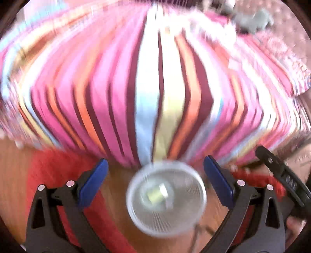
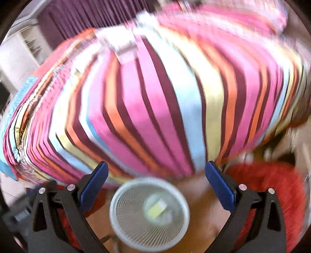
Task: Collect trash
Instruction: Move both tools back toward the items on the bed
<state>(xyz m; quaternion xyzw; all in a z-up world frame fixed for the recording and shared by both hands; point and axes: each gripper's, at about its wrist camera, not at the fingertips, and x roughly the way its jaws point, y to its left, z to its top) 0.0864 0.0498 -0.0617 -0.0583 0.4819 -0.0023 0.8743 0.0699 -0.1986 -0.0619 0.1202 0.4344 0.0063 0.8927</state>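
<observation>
Hovering over white mesh bin (image 1: 166, 200) on wooden floor (image 1: 17, 167), below striped bed (image 1: 147, 81). Left hand-held gripper (image 1: 155, 183) and right hand-held gripper (image 2: 156, 184) both gaping, empty; bin mouth facing up, left nearer-centred.

I see the bed cover (image 2: 155, 101) striped pink, maroon, orange, pale blue, pale yellow, white. Mesh bin (image 1: 166, 200) is pale grey with fine line pattern; scrap inside (image 2: 157, 209) is yellow-green and white. Rug (image 2: 272, 184) red, floor (image 1: 17, 165) orange-brown wood. Fingers (image 1: 93, 184) have blue pads on black frames. Curtain (image 2: 87, 17) dark purple.
</observation>
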